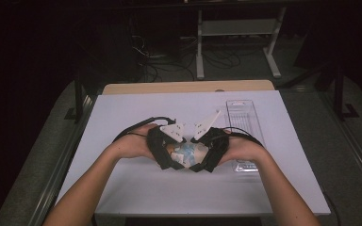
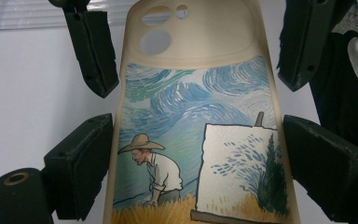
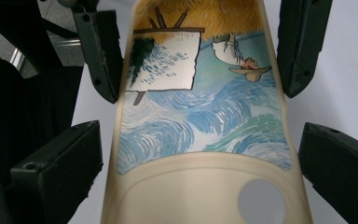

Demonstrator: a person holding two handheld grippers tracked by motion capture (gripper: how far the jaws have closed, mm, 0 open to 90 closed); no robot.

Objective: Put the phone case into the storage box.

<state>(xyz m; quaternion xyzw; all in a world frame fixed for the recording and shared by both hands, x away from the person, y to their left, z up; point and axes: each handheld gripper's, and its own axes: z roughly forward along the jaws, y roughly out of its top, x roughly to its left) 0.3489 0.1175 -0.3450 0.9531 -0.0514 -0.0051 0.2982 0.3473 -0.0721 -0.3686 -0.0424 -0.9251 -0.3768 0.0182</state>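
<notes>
You will find no legible text, label, brand, number or sign in any view. The phone case (image 2: 200,121) carries a painted scene (a figure in a straw hat beside an easel, swirling sky), with no lettering on it. The clear tray (image 1: 245,122) on the desk (image 1: 136,188) shows no readable marking at this distance.

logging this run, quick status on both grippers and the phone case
Left gripper and right gripper straddle the painted phone case from opposite ends; pad contact unclear. Case between them over the white table. Clear tray at right, not obstructing.
</notes>
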